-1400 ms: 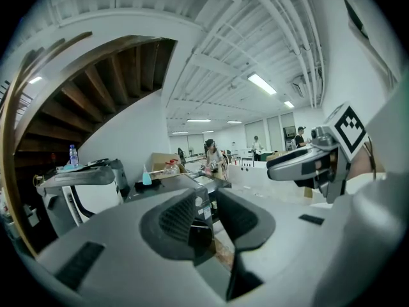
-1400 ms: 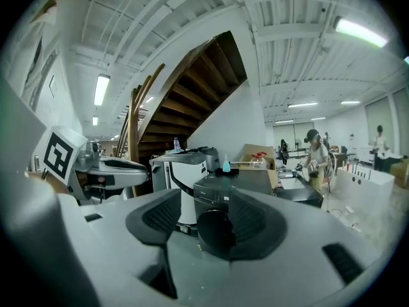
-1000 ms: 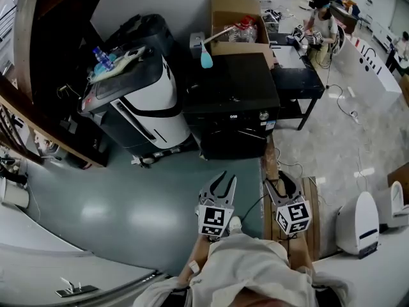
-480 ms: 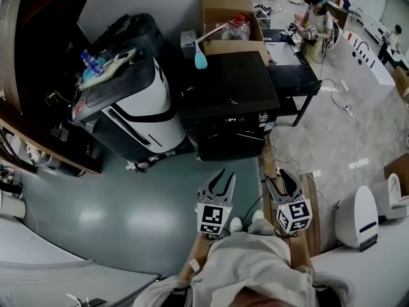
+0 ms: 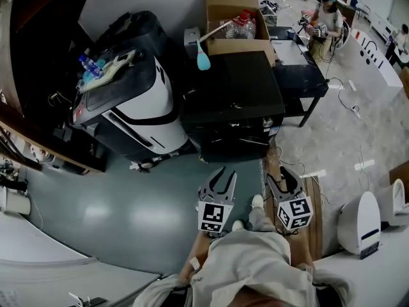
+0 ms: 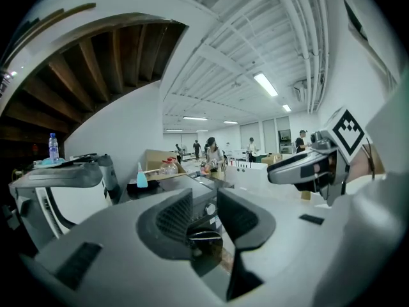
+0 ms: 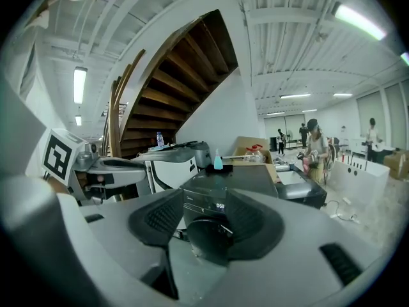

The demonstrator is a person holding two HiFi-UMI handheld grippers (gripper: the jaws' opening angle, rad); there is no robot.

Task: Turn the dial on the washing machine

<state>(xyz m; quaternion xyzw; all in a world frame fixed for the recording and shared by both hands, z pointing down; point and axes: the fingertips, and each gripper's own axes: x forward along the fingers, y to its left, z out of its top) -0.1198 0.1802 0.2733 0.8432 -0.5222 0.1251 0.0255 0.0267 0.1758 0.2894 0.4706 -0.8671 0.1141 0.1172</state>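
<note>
The black washing machine (image 5: 230, 101) stands ahead of me against the wall, its silver dial (image 5: 268, 123) at the right end of the front panel. Both grippers hang in front of my body, well short of it. My left gripper (image 5: 218, 179) points at its front and my right gripper (image 5: 285, 179) at its right corner. Between the left gripper's (image 6: 204, 210) pads I see the panel and the dial (image 6: 210, 208). Through the right gripper (image 7: 206, 219) the machine (image 7: 211, 190) and its round door show. Each pair of jaws stands close together with nothing held.
A white and black machine (image 5: 137, 107) with bottles on top stands left of the washer. A cardboard box (image 5: 233, 11) and a blue bottle (image 5: 204, 61) sit behind it, a black table (image 5: 300, 75) to its right. Wooden planks (image 5: 313, 197) lie under the right gripper. A person (image 5: 326, 18) works far back.
The washing machine has shifted slightly in the head view as I step, one shoe now forward between the grippers. Both grippers keep their pose and jaw spacing.
</note>
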